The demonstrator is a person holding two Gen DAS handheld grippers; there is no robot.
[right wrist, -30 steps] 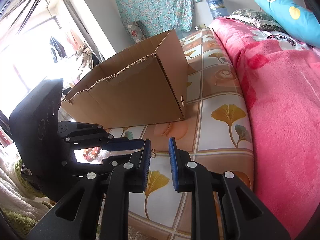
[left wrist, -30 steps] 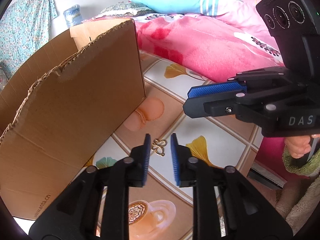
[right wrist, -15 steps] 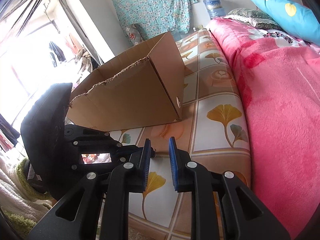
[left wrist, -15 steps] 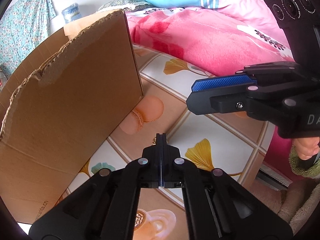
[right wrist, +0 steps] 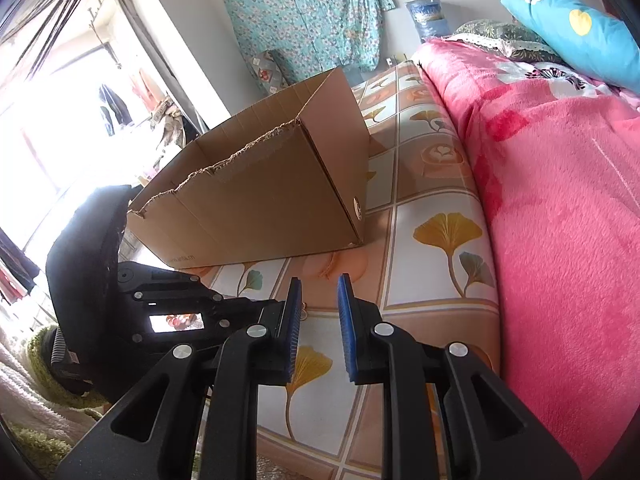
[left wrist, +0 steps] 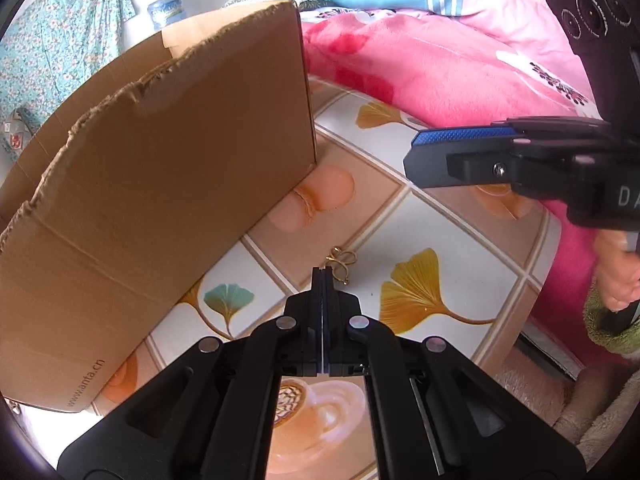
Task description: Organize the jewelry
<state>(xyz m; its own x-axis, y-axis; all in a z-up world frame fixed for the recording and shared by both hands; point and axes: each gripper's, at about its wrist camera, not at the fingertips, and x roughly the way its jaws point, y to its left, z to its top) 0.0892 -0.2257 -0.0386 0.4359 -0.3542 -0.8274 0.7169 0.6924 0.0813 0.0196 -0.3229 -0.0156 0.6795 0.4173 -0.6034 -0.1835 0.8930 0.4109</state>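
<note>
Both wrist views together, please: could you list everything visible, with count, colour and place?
Gold wire jewelry piece: one, gold, on the sheet at the left claw's tips.
Open corrugated cardboard box: one, brown, on the bed, left of the jewelry.
Leaf-patterned bed sheet: one, white and tan.
Fluffy pink blanket: one, along the bed's right side.
Blue bolster pillow: one, atop the blanket.
Left claw: black, shut.
Right claw: black with blue pads, open, empty.

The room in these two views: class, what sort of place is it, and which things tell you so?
Most likely a bedroom at home: a pink blanket and a blue pillow lie on a bed with a printed sheet, and a floral garment hangs on the wall.
</note>
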